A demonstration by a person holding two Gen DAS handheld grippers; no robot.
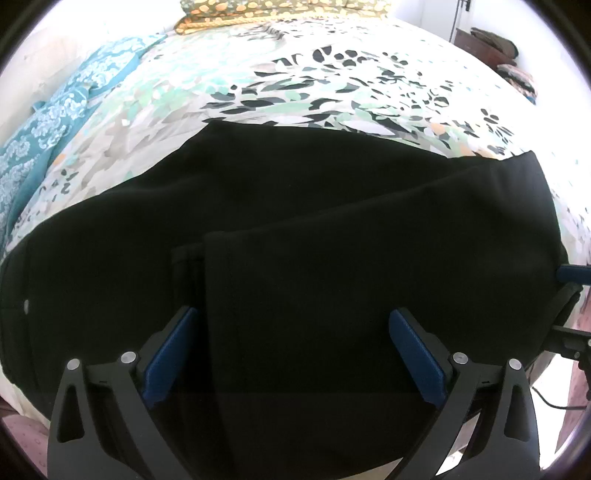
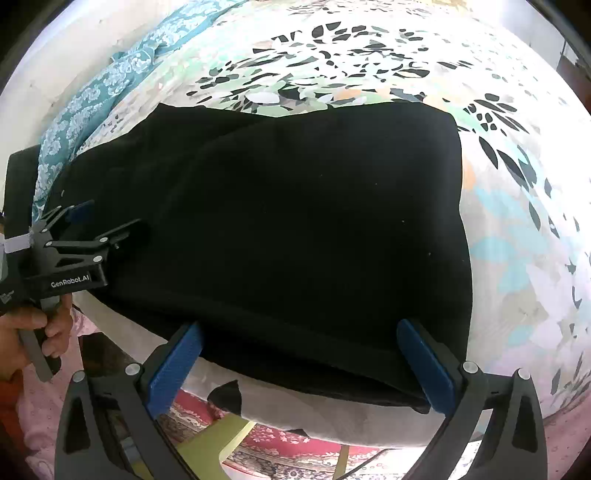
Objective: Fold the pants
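Black pants (image 1: pixel 295 229) lie folded over on the floral bedspread, near the bed's front edge; they also show in the right wrist view (image 2: pixel 295 221). A folded layer's edge runs down the middle of the left wrist view. My left gripper (image 1: pixel 293 325) is open, its blue pads spread just above the pants' near edge. It also shows at the left of the right wrist view (image 2: pixel 110 225), held by a hand. My right gripper (image 2: pixel 299 339) is open over the pants' front edge. Its blue tip shows at the right of the left wrist view (image 1: pixel 572 275).
The floral bedspread (image 1: pixel 332 74) stretches beyond the pants. A teal patterned cloth (image 1: pixel 55 122) lies at the far left. A yellow-patterned pillow (image 1: pixel 277 11) is at the head. A red patterned rug (image 2: pixel 280 439) lies below the bed edge.
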